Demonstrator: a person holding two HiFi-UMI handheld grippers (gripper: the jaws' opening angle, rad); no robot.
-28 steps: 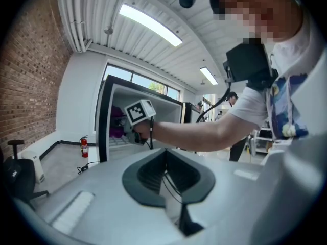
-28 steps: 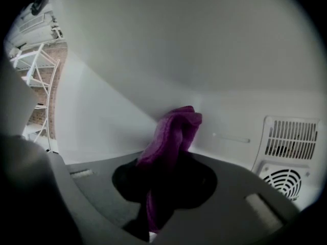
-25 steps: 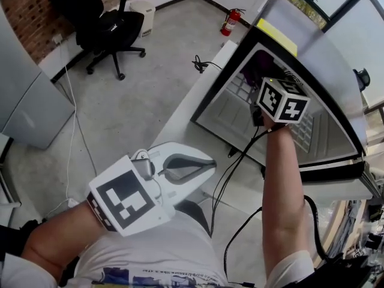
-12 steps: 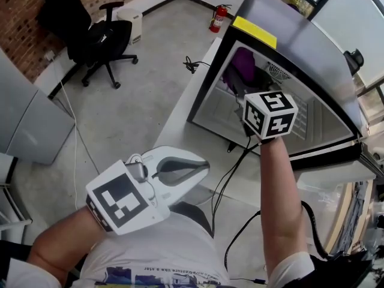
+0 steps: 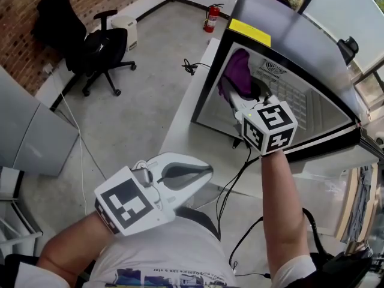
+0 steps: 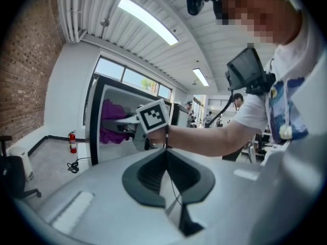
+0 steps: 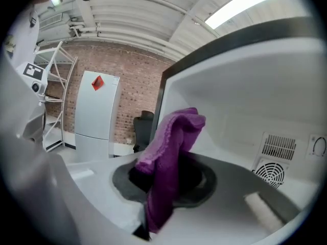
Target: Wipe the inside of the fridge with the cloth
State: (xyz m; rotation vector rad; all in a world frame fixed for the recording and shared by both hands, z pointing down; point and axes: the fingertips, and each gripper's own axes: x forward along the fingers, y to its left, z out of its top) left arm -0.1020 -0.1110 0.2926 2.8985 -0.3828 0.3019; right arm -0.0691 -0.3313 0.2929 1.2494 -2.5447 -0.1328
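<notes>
A purple cloth [image 5: 238, 74] hangs from my right gripper [image 5: 236, 96], which is shut on it at the left end of the open fridge [image 5: 219, 65]. In the right gripper view the cloth [image 7: 171, 157] drapes over the closed jaws, with the fridge's white inner wall [image 7: 245, 106] and a vent grille [image 7: 271, 162] behind it. My left gripper [image 5: 206, 171] is shut and holds nothing; it sits low in front of my body, away from the fridge. From the left gripper view I see its closed jaws [image 6: 166, 154], and beyond them the cloth [image 6: 109, 122] at the fridge mouth.
The fridge stands on a white table [image 5: 191, 122] and carries a yellow label [image 5: 250, 32] on top. On the concrete floor are a black office chair [image 5: 99, 47], a fire extinguisher [image 5: 210, 18] and a coiled cable [image 5: 188, 66]. A grey cabinet [image 5: 33, 134] stands left.
My right gripper has carried the cloth from deeper in the fridge toward the left end of its opening, so more of the cloth shows. My left gripper has barely moved.
</notes>
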